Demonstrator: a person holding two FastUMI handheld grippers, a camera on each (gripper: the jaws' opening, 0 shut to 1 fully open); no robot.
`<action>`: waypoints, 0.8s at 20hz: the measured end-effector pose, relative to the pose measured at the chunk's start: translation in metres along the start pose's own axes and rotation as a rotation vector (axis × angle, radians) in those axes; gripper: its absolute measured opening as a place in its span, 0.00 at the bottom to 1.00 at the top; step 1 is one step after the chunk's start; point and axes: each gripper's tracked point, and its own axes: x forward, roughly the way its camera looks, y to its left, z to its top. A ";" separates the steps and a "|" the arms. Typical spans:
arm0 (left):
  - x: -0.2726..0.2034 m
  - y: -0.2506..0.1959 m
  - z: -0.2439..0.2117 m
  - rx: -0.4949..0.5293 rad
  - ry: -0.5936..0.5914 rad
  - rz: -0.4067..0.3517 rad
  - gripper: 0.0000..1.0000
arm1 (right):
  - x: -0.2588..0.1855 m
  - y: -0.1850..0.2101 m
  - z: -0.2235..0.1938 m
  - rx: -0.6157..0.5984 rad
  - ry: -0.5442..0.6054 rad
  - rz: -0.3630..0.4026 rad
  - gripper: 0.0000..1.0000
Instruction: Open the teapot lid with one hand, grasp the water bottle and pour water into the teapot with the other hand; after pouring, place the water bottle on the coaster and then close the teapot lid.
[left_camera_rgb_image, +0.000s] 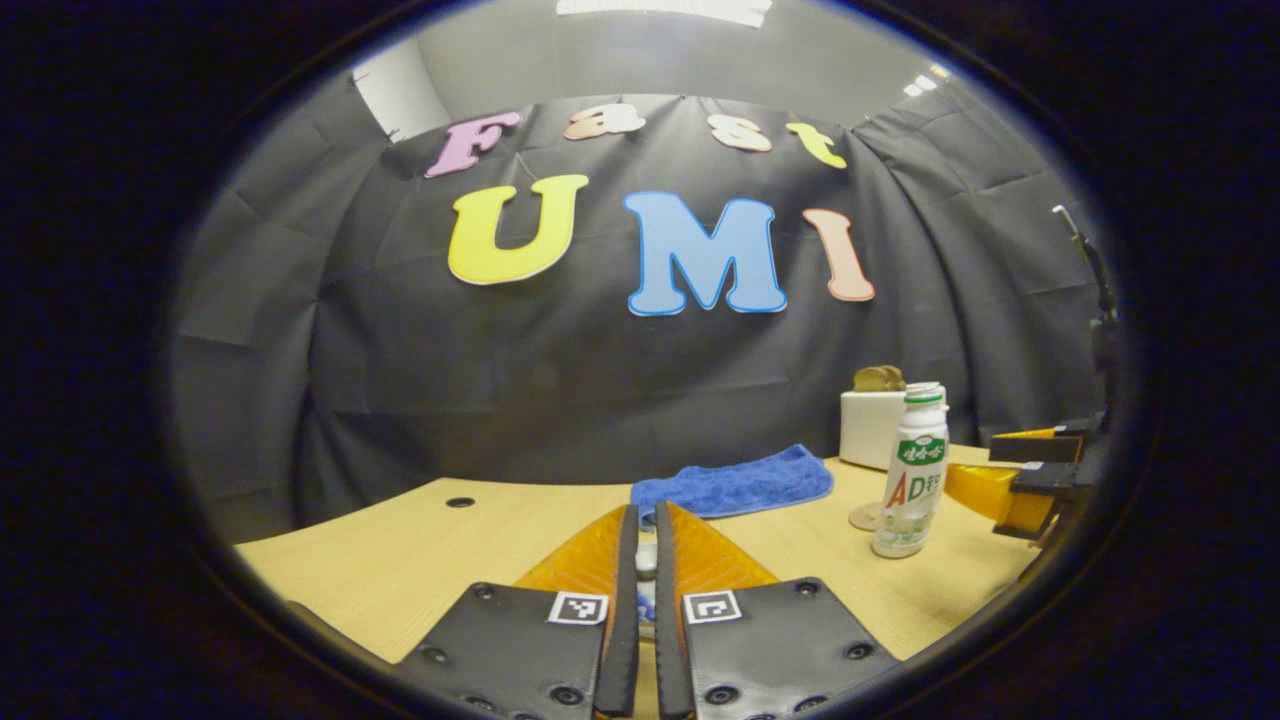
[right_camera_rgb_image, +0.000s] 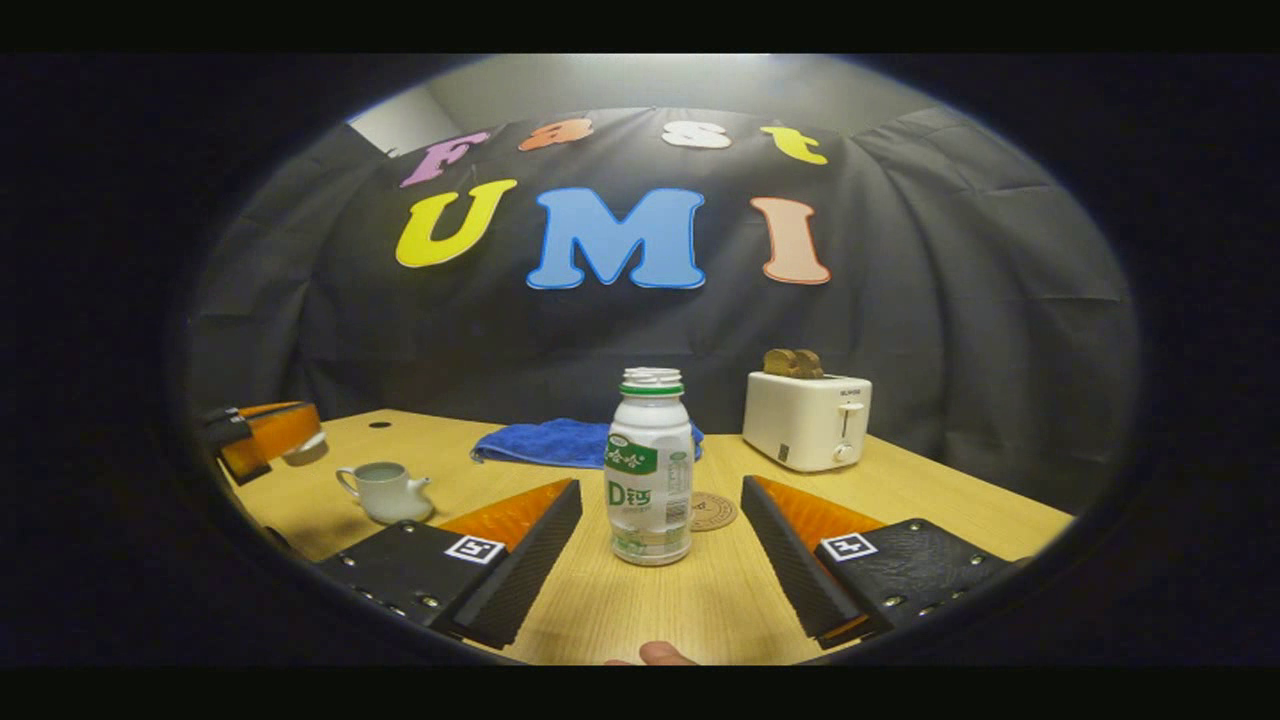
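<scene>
Bottle (right_camera_rgb_image: 649, 470) stands upright dead ahead between our right gripper's (right_camera_rgb_image: 660, 545) wide-open jaws, coaster (right_camera_rgb_image: 711, 511) just behind it; left gripper (left_camera_rgb_image: 646, 570), farther off, is clenched on the lid (left_camera_rgb_image: 646, 558).

we see the bottle (left_camera_rgb_image: 912, 470) covering part of the toaster (left_camera_rgb_image: 868, 428) and most of the coaster (left_camera_rgb_image: 864, 516) in the left gripper view. between the left gripper (left_camera_rgb_image: 646, 560)'s near-closed fingers sits something small and pale; we cannot tell what. in the right gripper view that gripper (right_camera_rgb_image: 262, 436) is cut off at the edge, and the bottle hides the coaster (right_camera_rgb_image: 714, 511)'s left part.
</scene>
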 end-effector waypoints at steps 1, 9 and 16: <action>-0.002 0.001 0.003 -0.008 -0.011 0.003 0.17 | 0.006 0.001 0.000 -0.012 0.001 -0.012 0.99; -0.002 0.003 0.007 -0.029 -0.034 0.004 0.13 | 0.052 0.008 -0.021 -0.025 0.082 -0.053 0.99; -0.001 0.004 0.001 -0.032 -0.017 0.008 0.17 | 0.074 0.004 -0.031 0.006 0.118 -0.090 0.99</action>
